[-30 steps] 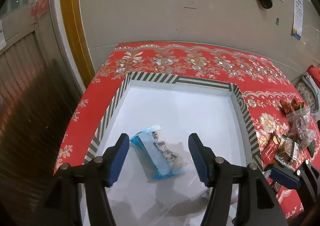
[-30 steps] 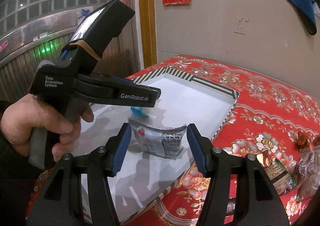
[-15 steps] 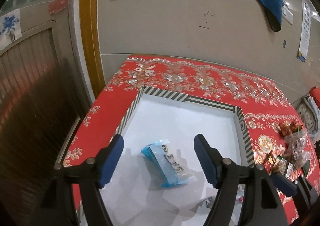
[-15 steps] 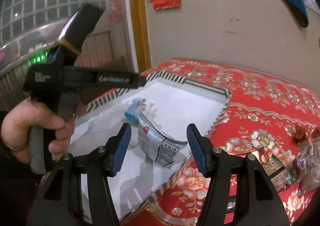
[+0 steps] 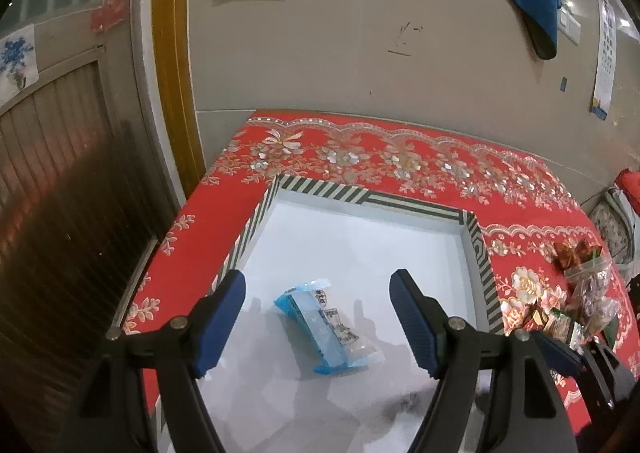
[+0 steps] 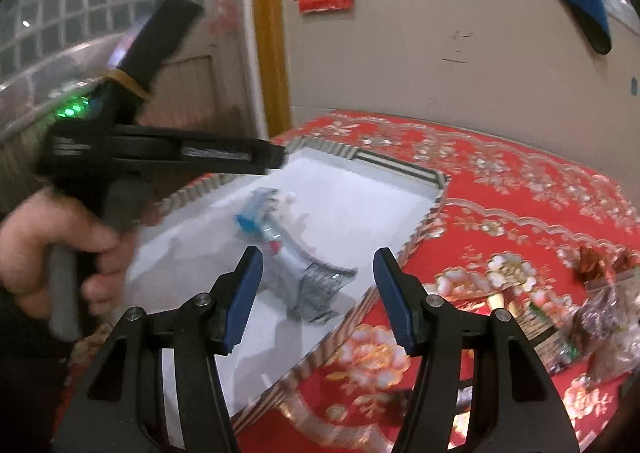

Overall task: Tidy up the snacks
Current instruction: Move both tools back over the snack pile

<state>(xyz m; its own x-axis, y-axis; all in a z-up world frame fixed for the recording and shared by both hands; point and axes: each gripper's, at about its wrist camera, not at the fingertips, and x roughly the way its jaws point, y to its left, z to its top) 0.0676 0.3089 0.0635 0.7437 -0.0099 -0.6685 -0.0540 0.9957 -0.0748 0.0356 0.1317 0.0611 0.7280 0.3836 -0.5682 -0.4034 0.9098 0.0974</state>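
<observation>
A white tray with a striped rim [image 5: 372, 201] lies on the red flowered tablecloth [image 5: 400, 157]. A blue and clear snack packet [image 5: 326, 329] lies on the tray floor. In the right wrist view a silver packet [image 6: 308, 277] lies in the tray [image 6: 420, 229] beside the blue one [image 6: 256, 213]. My left gripper [image 5: 318, 317] is open and empty above the blue packet. My right gripper [image 6: 318, 289] is open and empty above the tray's near right side, with the silver packet lying loose below it. The left gripper's body [image 6: 160, 153] is seen from the side.
A heap of loose snack packets [image 5: 576, 305] lies on the cloth right of the tray and shows in the right wrist view [image 6: 588, 309]. A tiled wall, an orange door frame [image 5: 176, 65] and a metal shutter [image 5: 60, 181] bound the table.
The silver packet has dropped from between the right fingers into the tray. Both grippers have risen and drawn back; the left one has opened wider.
</observation>
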